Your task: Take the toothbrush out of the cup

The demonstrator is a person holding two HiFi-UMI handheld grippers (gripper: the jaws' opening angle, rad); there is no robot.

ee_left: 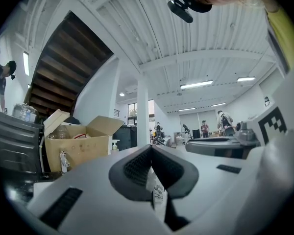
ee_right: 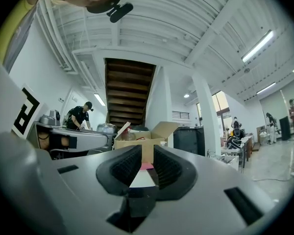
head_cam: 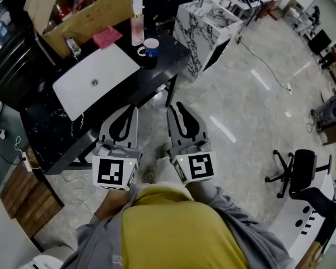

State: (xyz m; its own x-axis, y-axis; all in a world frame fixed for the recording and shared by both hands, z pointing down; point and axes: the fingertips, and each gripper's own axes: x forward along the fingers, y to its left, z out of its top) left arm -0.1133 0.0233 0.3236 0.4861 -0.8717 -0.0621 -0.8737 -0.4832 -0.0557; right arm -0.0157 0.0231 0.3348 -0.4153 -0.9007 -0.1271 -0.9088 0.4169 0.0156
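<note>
A blue and white cup [head_cam: 150, 47] stands near the right end of the black table [head_cam: 50, 128] in the head view. I cannot make out a toothbrush in it from here. Both grippers are held level in front of the person, short of the table's near edge and well apart from the cup. My left gripper [head_cam: 134, 111] [ee_left: 150, 151] has its pads meeting at the tips with nothing held. My right gripper [head_cam: 173, 108] [ee_right: 142, 153] is open, with a gap between its pads through which the table top shows, and nothing is in it.
On the table are a closed silver laptop [head_cam: 95, 80], an open cardboard box [head_cam: 78, 10], a pink pad [head_cam: 106, 37] and a tall pink pump bottle [head_cam: 137, 29] beside the cup. A marble-patterned cabinet [head_cam: 204, 24] stands right of the table, and an office chair [head_cam: 299, 170] at the far right.
</note>
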